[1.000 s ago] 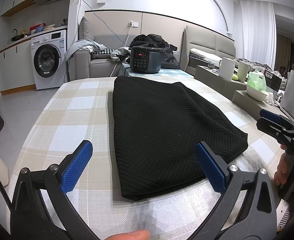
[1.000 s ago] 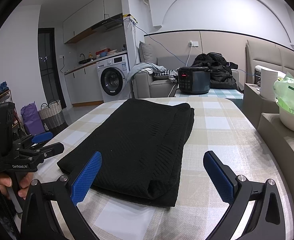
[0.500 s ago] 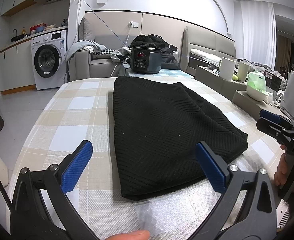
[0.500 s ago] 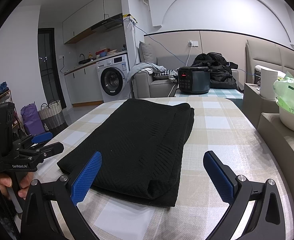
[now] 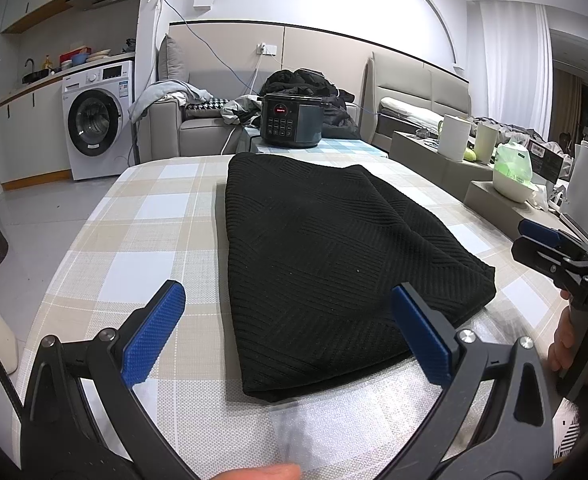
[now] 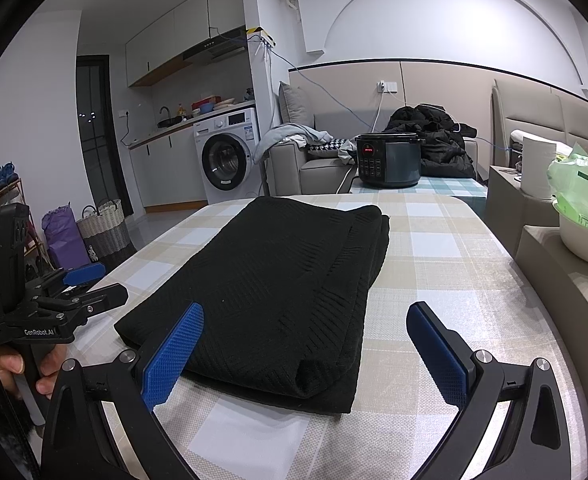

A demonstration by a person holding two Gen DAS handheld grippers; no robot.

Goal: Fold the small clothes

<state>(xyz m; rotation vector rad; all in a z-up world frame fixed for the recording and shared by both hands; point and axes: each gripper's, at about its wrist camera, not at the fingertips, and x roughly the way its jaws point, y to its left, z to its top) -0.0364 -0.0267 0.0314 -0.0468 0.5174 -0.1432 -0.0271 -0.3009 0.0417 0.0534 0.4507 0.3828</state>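
A black ribbed knit garment [image 5: 317, 252] lies folded lengthwise on the checked tablecloth [image 5: 142, 216]; it also shows in the right wrist view [image 6: 278, 284]. My left gripper [image 5: 286, 320] is open and empty, held just above the table before the garment's near edge. My right gripper [image 6: 305, 340] is open and empty, facing the garment's near right corner. Each gripper shows in the other's view: the right one [image 5: 549, 248] at the far right, the left one [image 6: 78, 292] at the far left.
A dark electric cooker [image 5: 290, 126] stands on a small table beyond the far end. A side ledge holds a white bowl with a green bag [image 6: 581, 224] on the right. A washing machine [image 5: 94, 120] and sofa stand behind.
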